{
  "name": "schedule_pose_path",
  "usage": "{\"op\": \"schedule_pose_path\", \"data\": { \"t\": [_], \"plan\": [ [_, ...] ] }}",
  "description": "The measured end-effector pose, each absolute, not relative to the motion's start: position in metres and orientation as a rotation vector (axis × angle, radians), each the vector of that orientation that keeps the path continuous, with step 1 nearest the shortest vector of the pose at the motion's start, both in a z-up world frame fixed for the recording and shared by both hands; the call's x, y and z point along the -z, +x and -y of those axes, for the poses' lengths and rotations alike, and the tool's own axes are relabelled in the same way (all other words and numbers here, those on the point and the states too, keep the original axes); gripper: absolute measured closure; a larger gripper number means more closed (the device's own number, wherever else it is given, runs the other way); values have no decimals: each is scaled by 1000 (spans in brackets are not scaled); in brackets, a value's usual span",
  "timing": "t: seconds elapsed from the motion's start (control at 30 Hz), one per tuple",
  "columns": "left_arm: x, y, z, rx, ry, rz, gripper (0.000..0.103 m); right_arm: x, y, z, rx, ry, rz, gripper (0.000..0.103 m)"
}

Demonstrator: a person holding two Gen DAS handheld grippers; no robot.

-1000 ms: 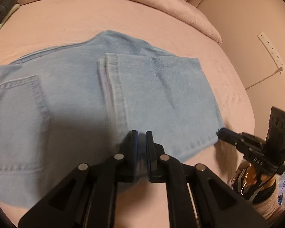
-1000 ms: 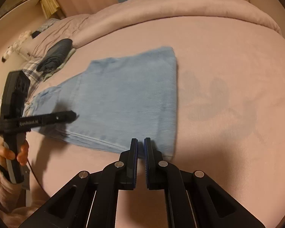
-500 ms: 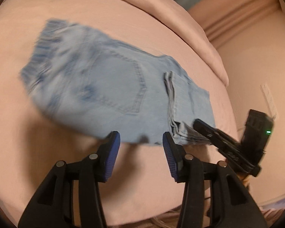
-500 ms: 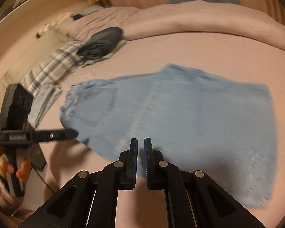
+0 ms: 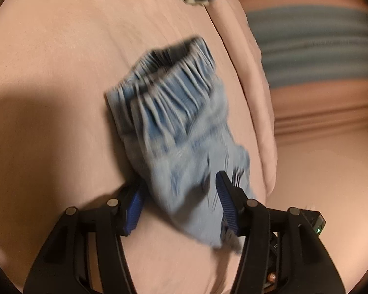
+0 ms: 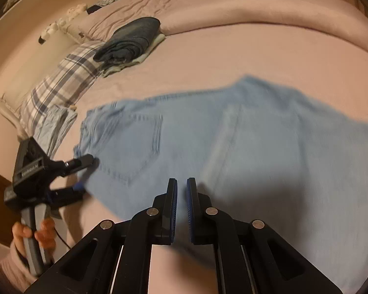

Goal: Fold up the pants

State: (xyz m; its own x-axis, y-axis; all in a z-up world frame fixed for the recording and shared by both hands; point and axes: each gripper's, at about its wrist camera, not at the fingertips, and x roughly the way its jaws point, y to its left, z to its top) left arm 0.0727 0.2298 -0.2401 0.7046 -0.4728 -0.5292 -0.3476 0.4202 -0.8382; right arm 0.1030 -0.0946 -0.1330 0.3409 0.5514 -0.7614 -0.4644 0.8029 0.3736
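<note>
Light blue jeans lie partly folded on the pink bed, back pocket up, waistband at the left. My left gripper is open, its fingers straddling the waistband corner of the jeans, one finger over and one under the cloth. It also shows in the right wrist view at the jeans' left corner. My right gripper is shut with nothing between its pads, hovering over the near edge of the jeans.
A folded stack of dark clothes sits at the back left, beside a plaid pillow. A rolled pink duvet runs along the far side. The bed's edge is at the left, by the person's hand.
The left gripper opened and swung round to the waistband end, closing in on its corner. The right gripper stayed shut and moved left along the near edge.
</note>
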Motion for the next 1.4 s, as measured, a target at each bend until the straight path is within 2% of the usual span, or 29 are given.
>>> {"op": "schedule_pose_path", "data": {
  "t": [0.1, 0.17, 0.27, 0.43, 0.53, 0.67, 0.77, 0.9, 1.0, 1.13, 1.23, 1.3, 1.37, 1.4],
  "plan": [
    [242, 71, -238, 75, -1195, -831, 55, 135, 127, 71, -671, 151, -1007, 97],
    [240, 72, -237, 72, -1195, -827, 57, 146, 144, 58, -674, 200, -1041, 97],
    [244, 72, -241, 72, -1219, -825, 63, 177, 156, 32, -627, 120, -1137, 99],
    [243, 81, -238, 49, -1218, -865, 73, 170, 158, 29, -623, 105, -1159, 99],
    [225, 81, -231, 34, -1100, -853, 78, 154, 134, 27, -604, 42, -1128, 99],
    [201, 89, -213, 43, -936, -827, 80, 159, 100, 24, -652, -48, -1143, 98],
    [186, 93, -200, 40, -814, -813, 82, 169, 90, 15, -647, -124, -1066, 98],
    [163, 99, -186, 62, -708, -778, 82, 164, 105, 35, -644, 67, -1172, 98],
    [147, 106, -172, 76, -623, -759, 81, 156, 93, 48, -627, 78, -1150, 97],
    [139, 115, -140, 111, -501, -750, 80, 173, 80, 55, -666, 74, -1190, 94],
    [127, 115, -125, 139, -425, -722, 80, 169, 77, 75, -691, 186, -1171, 93],
    [120, 118, -113, 166, -379, -715, 80, 160, 76, 100, -719, 337, -1096, 83],
    [119, 121, -100, 191, -333, -716, 80, 157, 82, 134, -751, 562, -1039, 49],
    [120, 124, -91, 205, -309, -718, 80, 159, 86, 148, -756, 660, -1027, 44]
  ]
}}
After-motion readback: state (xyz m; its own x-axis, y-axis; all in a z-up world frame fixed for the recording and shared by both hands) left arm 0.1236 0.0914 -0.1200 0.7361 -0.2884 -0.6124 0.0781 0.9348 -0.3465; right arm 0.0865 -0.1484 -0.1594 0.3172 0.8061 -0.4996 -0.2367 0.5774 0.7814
